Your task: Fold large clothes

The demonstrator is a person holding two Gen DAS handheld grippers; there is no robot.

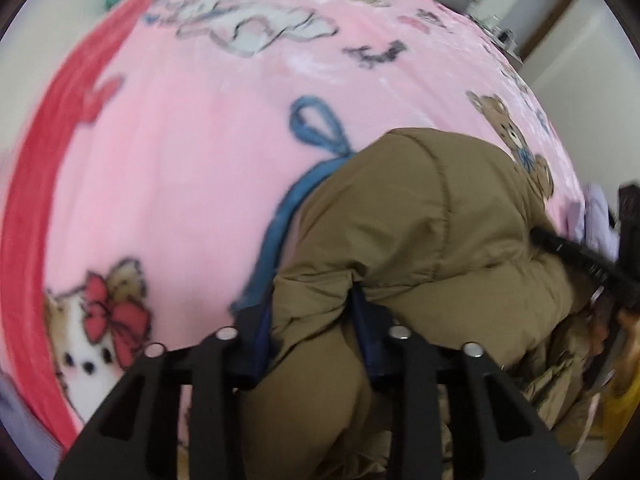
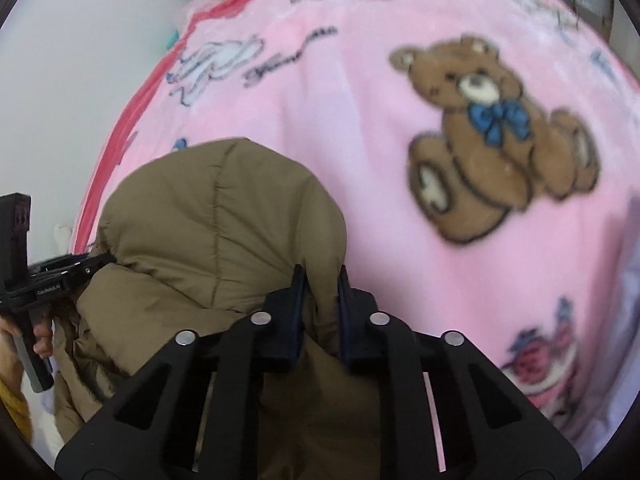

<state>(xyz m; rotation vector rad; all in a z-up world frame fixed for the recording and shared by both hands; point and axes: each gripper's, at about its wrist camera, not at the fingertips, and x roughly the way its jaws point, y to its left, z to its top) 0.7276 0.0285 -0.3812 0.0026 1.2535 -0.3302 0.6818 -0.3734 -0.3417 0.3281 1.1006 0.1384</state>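
Both claws, left claw point(image 1: 310, 320) and right claw point(image 2: 320, 280), clamped on the brown jacket point(image 1: 420, 216); fold in hand. Next I carry the pinched edge across the pink blanket point(image 1: 180, 152).

light: soft, even daylight, no hard shadows
blur: pink fleece teddy-print blanket point(image 1: 192, 152) smeared, worst far out
edges: heavy fisheye bending, dark corners

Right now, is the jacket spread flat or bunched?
Bunched: the jacket humps up over the blanket, both tongs pinching its fabric.
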